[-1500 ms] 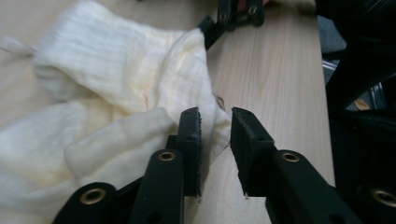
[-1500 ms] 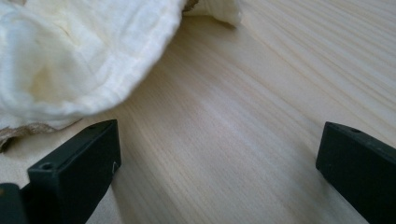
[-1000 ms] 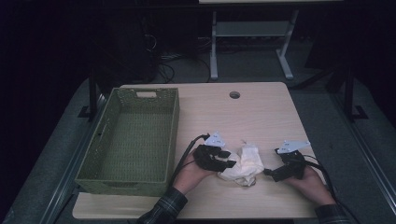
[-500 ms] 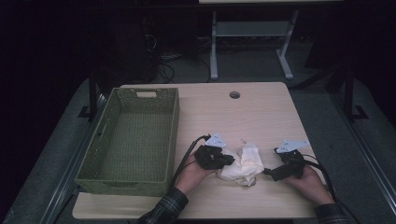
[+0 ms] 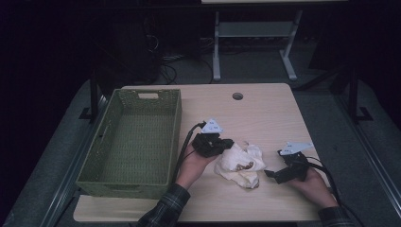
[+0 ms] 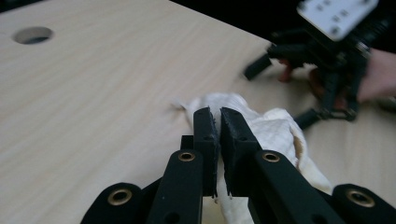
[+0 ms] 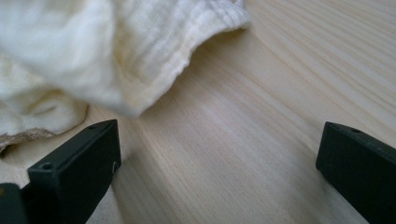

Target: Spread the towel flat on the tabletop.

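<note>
the left claw (image 6: pixel 219 122) is pinching the crumpled cloth (image 5: pixel 239 163) lying on the worktop (image 5: pixel 265 113) beside the basket (image 5: pixel 135 137), while the right claw (image 5: pixel 270 175) is waiting spread just beside it, likely needing to grip an edge next.

Light wood table (image 5: pixel 265 113) with a round cable hole (image 5: pixel 237 96) near the far edge. Green woven basket (image 5: pixel 134 139) on its left half. Room is dark; grey floor (image 5: pixel 331 109) around the table. White metal stand (image 5: pixel 255 33) behind, cables (image 5: pixel 175 59) on the floor far left.
</note>
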The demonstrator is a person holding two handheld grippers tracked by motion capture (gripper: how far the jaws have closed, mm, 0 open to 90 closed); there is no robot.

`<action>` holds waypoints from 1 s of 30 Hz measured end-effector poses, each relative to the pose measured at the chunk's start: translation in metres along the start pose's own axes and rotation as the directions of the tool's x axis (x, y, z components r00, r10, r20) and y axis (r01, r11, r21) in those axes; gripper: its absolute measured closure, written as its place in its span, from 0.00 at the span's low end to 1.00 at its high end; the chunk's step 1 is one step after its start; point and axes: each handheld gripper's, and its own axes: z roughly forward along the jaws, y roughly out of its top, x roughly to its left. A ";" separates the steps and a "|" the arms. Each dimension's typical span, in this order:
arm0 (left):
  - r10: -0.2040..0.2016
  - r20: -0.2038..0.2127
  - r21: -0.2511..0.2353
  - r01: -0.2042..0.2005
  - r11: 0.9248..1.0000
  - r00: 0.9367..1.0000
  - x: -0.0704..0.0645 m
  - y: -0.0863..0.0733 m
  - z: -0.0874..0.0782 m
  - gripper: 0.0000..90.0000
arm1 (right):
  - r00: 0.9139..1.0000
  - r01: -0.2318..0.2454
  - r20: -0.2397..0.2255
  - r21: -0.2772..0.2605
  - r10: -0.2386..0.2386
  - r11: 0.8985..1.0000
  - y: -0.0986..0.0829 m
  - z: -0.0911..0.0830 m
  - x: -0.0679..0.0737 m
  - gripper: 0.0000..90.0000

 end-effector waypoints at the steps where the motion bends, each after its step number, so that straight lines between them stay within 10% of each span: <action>1: -0.006 -0.029 -0.012 0.006 1.000 1.000 0.005 0.005 0.000 0.94 | 1.000 -0.002 -0.001 -0.001 0.002 1.000 0.000 0.000 0.000 0.00; 16: -0.070 -0.175 -0.018 0.068 0.998 0.982 0.042 0.014 0.014 0.94 | 1.000 0.004 -0.003 0.006 -0.004 1.000 0.000 -0.001 0.000 0.00; 18: -0.081 -0.178 -0.021 0.078 0.997 0.981 0.042 0.011 0.017 0.94 | 0.999 0.028 -0.021 0.026 -0.027 0.999 0.005 -0.006 -0.002 0.25; 30: -0.064 -0.168 -0.017 0.062 0.998 0.984 0.038 0.010 0.013 0.94 | 0.999 0.018 -0.048 -0.030 -0.019 0.999 0.059 0.009 -0.038 0.58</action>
